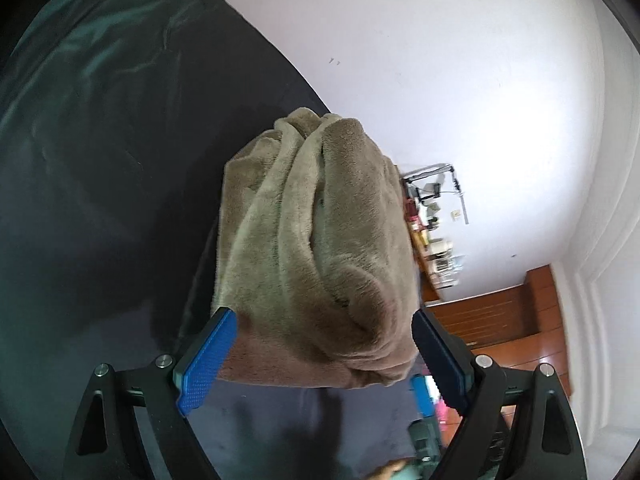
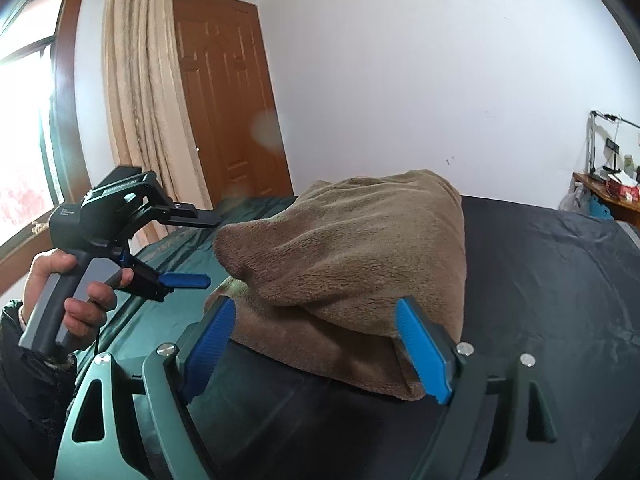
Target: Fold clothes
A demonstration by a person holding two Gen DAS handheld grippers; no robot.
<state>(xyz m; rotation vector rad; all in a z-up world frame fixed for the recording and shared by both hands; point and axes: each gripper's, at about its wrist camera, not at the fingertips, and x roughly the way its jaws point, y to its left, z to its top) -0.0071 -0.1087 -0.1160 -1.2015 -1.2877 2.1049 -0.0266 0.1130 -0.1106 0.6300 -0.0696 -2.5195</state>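
Between the spread blue pads of the right gripper [image 2: 316, 344] sat a bunched brown fleece garment [image 2: 352, 256] on the dark sheeted bed [image 2: 540, 280], likely heaped for gathering or placing. At its left edge the left gripper [image 2: 200, 248] stood wide too, gripping nothing, the person's hand [image 2: 76, 292] on its handle.
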